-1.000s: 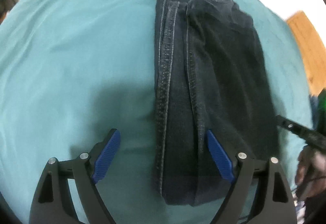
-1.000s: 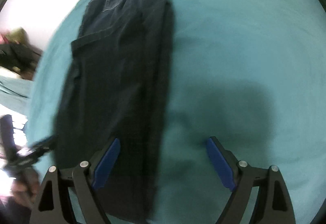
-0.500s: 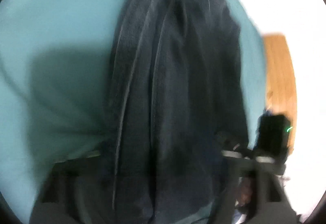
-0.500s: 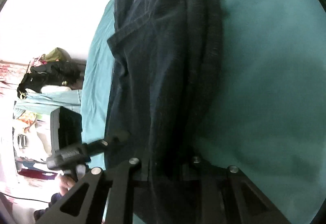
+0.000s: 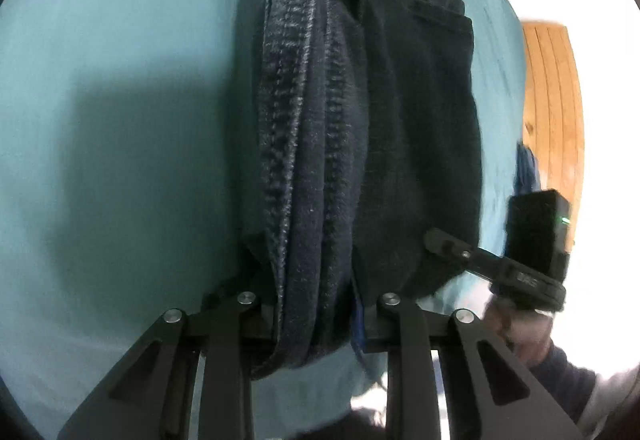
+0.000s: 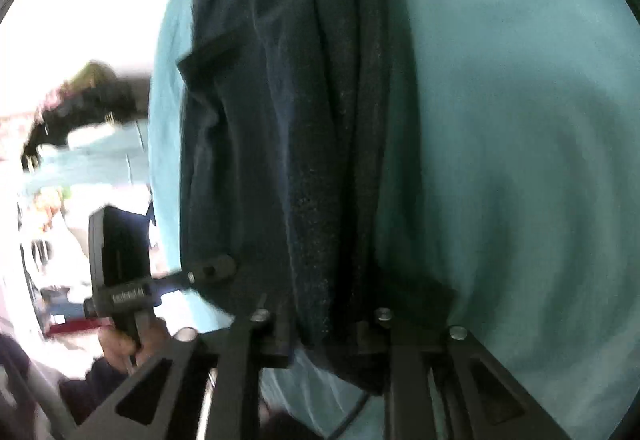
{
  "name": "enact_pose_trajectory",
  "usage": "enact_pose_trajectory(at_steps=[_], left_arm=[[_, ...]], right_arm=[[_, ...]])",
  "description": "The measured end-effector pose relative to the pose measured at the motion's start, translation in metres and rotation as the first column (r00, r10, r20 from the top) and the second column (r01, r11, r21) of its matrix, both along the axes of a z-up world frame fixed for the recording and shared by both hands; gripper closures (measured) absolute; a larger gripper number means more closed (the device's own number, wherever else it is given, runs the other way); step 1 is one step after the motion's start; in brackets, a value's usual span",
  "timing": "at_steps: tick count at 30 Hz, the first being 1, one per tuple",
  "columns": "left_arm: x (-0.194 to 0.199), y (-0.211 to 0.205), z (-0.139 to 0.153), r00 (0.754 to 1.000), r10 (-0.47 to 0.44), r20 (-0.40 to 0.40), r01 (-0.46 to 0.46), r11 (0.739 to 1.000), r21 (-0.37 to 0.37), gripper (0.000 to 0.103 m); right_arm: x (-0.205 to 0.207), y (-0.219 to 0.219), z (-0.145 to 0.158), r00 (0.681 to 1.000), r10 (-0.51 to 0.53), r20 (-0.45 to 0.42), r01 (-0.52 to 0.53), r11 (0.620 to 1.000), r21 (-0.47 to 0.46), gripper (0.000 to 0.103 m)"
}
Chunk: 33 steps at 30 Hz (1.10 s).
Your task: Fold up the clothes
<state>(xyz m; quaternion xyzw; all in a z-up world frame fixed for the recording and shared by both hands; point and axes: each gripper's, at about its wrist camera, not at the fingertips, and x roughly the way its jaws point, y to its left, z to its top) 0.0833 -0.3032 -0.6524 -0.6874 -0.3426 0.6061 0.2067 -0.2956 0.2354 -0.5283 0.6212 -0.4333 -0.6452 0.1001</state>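
Note:
Dark blue folded jeans [image 5: 360, 120] stretch away from me over the teal bed sheet [image 5: 120, 100]. My left gripper [image 5: 316, 320] is shut on the near end of the jeans at their left seam side. My right gripper [image 6: 324, 332] is shut on the near end of the jeans [image 6: 280, 120] at the other side. The near end is lifted off the sheet. Each gripper shows in the other's view: the right one [image 5: 500, 264] at the jeans' right edge, the left one [image 6: 160, 280] at their left edge.
The teal sheet [image 6: 520, 140] covers the bed on both sides of the jeans. A wooden floor or panel [image 5: 552, 112] lies beyond the bed's right edge. A pile of clothes and clutter [image 6: 80, 108] lies off the bed's left edge.
Both grippers were open over the near end of the flat jeans. They have closed on it and lifted it, so the cloth now bunches and hangs from the jaws.

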Motion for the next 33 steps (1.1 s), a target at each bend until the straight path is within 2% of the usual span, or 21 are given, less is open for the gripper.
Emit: enact_pose_trajectory(at_steps=[1, 2, 3, 4, 5, 7, 11, 13, 14, 17, 20, 23, 24, 25, 26, 27, 28, 29, 30, 31, 33], left_arm=[[0.004, 0.001, 0.002, 1.000, 0.010, -0.005, -0.010, 1.000, 0.012, 0.077], [0.002, -0.001, 0.007, 1.000, 0.016, -0.006, -0.016, 0.999, 0.028, 0.076], [-0.002, -0.003, 0.013, 1.000, 0.022, -0.006, -0.022, 0.999, 0.043, 0.073], [-0.011, -0.006, 0.022, 1.000, 0.022, -0.002, -0.022, 1.000, 0.010, 0.058], [-0.017, -0.011, 0.030, 1.000, 0.023, -0.013, -0.023, 0.999, -0.023, 0.035], [-0.030, -0.023, 0.047, 0.996, 0.059, -0.073, -0.063, 0.997, -0.047, 0.026], [-0.100, -0.047, 0.074, 0.986, 0.075, -0.147, -0.098, 0.983, -0.158, 0.026], [-0.137, -0.055, 0.091, 0.970, 0.096, -0.224, -0.131, 0.980, -0.149, 0.026], [-0.176, -0.053, 0.097, 0.955, 0.113, -0.273, -0.172, 0.964, -0.204, 0.025], [-0.251, -0.044, 0.096, 0.938, 0.127, -0.324, -0.205, 0.954, -0.220, 0.025], [-0.338, -0.014, 0.091, 0.915, 0.122, -0.384, -0.226, 0.944, -0.239, 0.025], [-0.392, 0.009, 0.079, 0.912, 0.083, -0.402, -0.228, 0.917, -0.327, 0.025], [-0.404, 0.010, 0.071, 0.917, 0.069, -0.393, -0.217, 0.912, -0.347, 0.025], [-0.414, 0.013, 0.066, 0.921, 0.058, -0.384, -0.212, 0.904, -0.370, 0.025], [-0.419, 0.020, 0.059, 0.926, 0.048, -0.375, -0.201, 0.903, -0.381, 0.025], [-0.417, 0.023, 0.058, 0.923, 0.037, -0.383, -0.195, 0.904, -0.381, 0.027], [-0.413, 0.025, 0.058, 0.918, 0.026, -0.395, -0.189, 0.905, -0.381, 0.042], [-0.410, 0.028, 0.058, 0.913, 0.014, -0.407, -0.183, 0.907, -0.380, 0.063], [-0.407, 0.030, 0.057, 0.908, 0.003, -0.418, -0.178, 0.908, -0.380, 0.075], [-0.400, 0.025, 0.063, 0.895, 0.026, -0.446, -0.197, 0.918, -0.343, 0.086], [-0.385, 0.011, 0.080, 0.860, 0.092, -0.501, -0.253, 0.931, -0.262, 0.091]], right_arm=[[0.005, -0.001, -0.001, 0.999, 0.020, 0.028, -0.020, 1.000, 0.006, 0.070], [-0.010, 0.007, 0.010, 0.997, 0.056, 0.058, -0.063, 0.991, 0.115, 0.042], [-0.028, 0.020, 0.024, 0.996, 0.067, 0.057, -0.080, 0.963, 0.257, 0.031], [-0.045, 0.032, 0.038, 0.996, 0.075, 0.053, -0.090, 0.914, 0.395, 0.024], [-0.062, 0.044, 0.048, 0.997, 0.074, 0.027, -0.078, 0.882, 0.465, 0.024], [-0.103, 0.072, 0.063, 0.998, 0.052, -0.030, -0.026, 0.828, 0.560, 0.024], [-0.222, 0.121, 0.064, 0.983, -0.007, -0.182, 0.096, 0.868, 0.487, 0.024], [-0.267, 0.137, 0.056, 0.975, -0.026, -0.222, 0.126, 0.884, 0.450, 0.024], [-0.289, 0.145, 0.052, 0.970, -0.035, -0.240, 0.139, 0.891, 0.432, 0.024], [-0.360, 0.162, 0.039, 0.961, -0.047, -0.272, 0.159, 0.900, 0.406, 0.024], [-0.405, 0.157, 0.033, 0.969, 0.055, -0.243, 0.081, 0.852, 0.518, 0.024], [-0.443, 0.143, 0.019, 0.972, 0.180, -0.151, -0.026, 0.723, 0.691, 0.024], [-0.451, 0.139, 0.014, 0.968, 0.207, -0.141, -0.046, 0.700, 0.712, 0.028], [-0.453, 0.139, 0.012, 0.962, 0.215, -0.167, -0.043, 0.725, 0.687, 0.062], [-0.451, 0.142, 0.014, 0.959, 0.203, -0.199, -0.025, 0.758, 0.652, 0.071], [-0.449, 0.142, 0.017, 0.954, 0.190, -0.233, 0.004, 0.765, 0.644, 0.074], [-0.448, 0.141, 0.019, 0.947, 0.178, -0.266, 0.035, 0.768, 0.639, 0.079], [-0.444, 0.141, 0.025, 0.935, 0.169, -0.312, 0.066, 0.783, 0.619, 0.083], [-0.439, 0.142, 0.031, 0.920, 0.159, -0.359, 0.095, 0.798, 0.596, 0.085], [-0.436, 0.143, 0.035, 0.903, 0.151, -0.402, 0.117, 0.814, 0.569, 0.093], [-0.427, 0.143, 0.052, 0.850, 0.113, -0.515, 0.185, 0.851, 0.492, 0.099]])
